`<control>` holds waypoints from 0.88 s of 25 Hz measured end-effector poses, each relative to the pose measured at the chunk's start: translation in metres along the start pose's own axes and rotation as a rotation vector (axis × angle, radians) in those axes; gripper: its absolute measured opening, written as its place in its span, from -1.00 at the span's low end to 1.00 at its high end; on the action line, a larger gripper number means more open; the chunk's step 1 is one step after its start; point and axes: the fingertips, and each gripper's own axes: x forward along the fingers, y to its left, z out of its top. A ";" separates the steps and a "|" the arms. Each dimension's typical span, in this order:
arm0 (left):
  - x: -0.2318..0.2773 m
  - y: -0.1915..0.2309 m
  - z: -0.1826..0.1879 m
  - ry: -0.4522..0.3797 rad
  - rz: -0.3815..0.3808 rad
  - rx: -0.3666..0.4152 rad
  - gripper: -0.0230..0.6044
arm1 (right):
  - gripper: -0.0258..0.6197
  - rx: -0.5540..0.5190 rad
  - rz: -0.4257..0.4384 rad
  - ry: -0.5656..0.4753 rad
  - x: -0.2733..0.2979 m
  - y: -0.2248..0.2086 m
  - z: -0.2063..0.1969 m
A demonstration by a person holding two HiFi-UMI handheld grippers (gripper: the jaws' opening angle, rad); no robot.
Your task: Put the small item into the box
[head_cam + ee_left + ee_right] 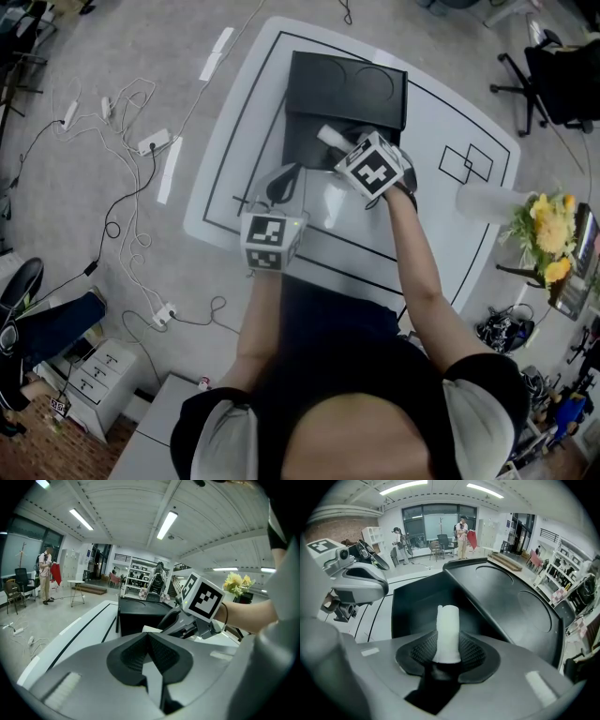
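A white small item (447, 630), a black box (347, 89), a black-lined white table (427, 117).

- White cables (122, 127) and power strips (153, 142) are trailing across the grey floor (84, 56) at the left.
- A black office chair (555, 70) is standing at the far right, with yellow flowers (548, 239) blooming nearer on that side.
- A white drawer unit (94, 380) is sitting at the near left.
- Long ceiling lights (167, 524) are glowing overhead.
- Large windows (436, 524) are lining the far wall, where a person (462, 536) is standing.
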 end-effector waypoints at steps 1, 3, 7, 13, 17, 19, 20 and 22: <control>0.000 0.000 0.000 -0.001 0.001 -0.001 -0.90 | -0.49 -0.001 0.000 -0.001 0.000 0.000 0.000; 0.000 0.000 -0.001 0.004 0.004 0.000 -0.90 | -0.48 -0.002 0.000 -0.003 0.001 0.000 0.000; -0.001 -0.001 0.002 -0.013 0.000 -0.003 -0.90 | -0.46 -0.009 -0.009 0.006 0.001 0.001 -0.001; -0.003 0.000 0.002 -0.016 0.002 -0.002 -0.90 | -0.39 -0.002 -0.028 0.031 0.004 -0.003 -0.005; -0.006 0.001 0.006 -0.022 0.003 0.000 -0.90 | -0.35 0.007 -0.026 0.026 0.003 -0.004 -0.004; -0.007 0.002 0.005 -0.023 0.007 0.000 -0.90 | -0.32 0.011 -0.023 0.024 0.001 -0.004 -0.004; -0.008 0.002 0.006 -0.025 0.008 -0.001 -0.90 | -0.32 0.009 -0.025 0.023 0.000 -0.004 -0.003; -0.009 0.001 0.006 -0.024 0.008 0.001 -0.90 | -0.32 0.006 -0.029 0.016 -0.003 -0.003 -0.001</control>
